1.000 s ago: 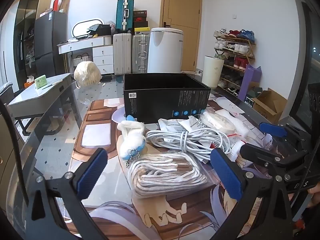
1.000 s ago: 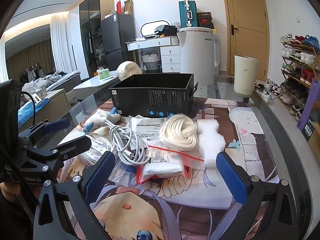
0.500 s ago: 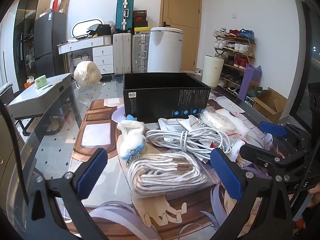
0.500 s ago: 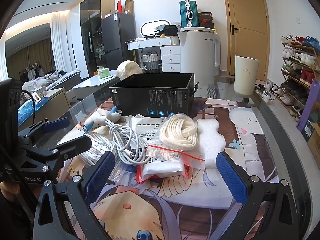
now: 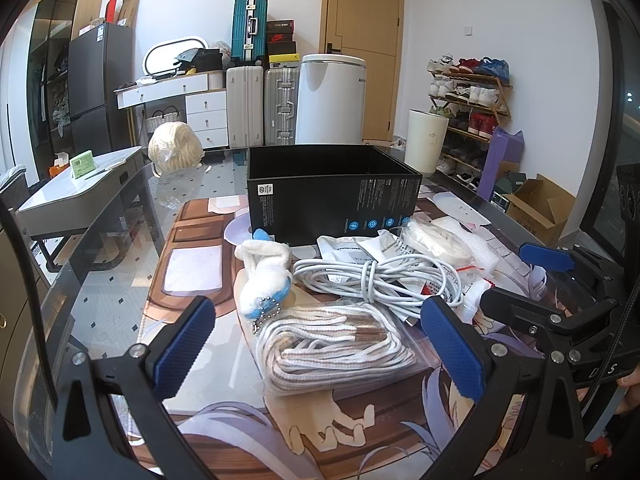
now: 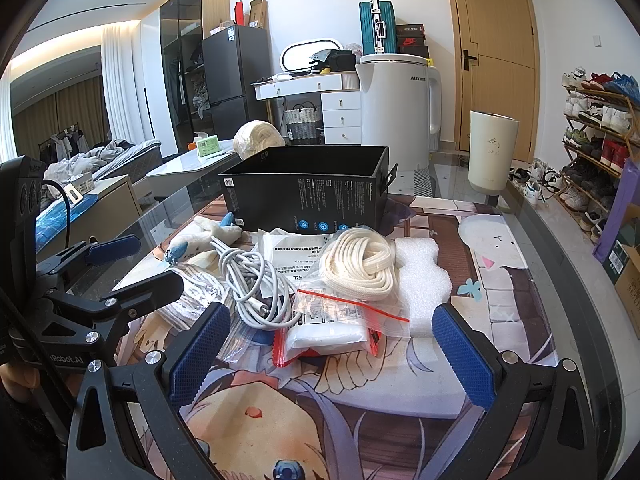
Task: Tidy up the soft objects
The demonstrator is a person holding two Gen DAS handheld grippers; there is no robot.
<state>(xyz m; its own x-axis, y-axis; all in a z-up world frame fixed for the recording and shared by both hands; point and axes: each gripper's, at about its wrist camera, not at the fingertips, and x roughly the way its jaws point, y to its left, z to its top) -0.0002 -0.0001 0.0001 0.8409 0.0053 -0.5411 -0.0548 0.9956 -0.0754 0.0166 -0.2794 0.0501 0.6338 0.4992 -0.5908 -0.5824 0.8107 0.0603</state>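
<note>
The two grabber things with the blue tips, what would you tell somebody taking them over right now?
Left gripper: open, holding nothing, hovering over the bagged bundle of white-and-brown striped laces.
Right gripper: open, holding nothing, above the red-sealed plastic zip bag with a white pack inside.
On the table in front of the open black cardboard box: the white-and-blue plush keychain toy, the coiled white charging cable, the cream flat cord coil in a clear bag, the white foam piece.
Done: nothing visibly packed; the box's floor is out of sight.
Left: every piece still needs sorting, probably into the box.
</note>
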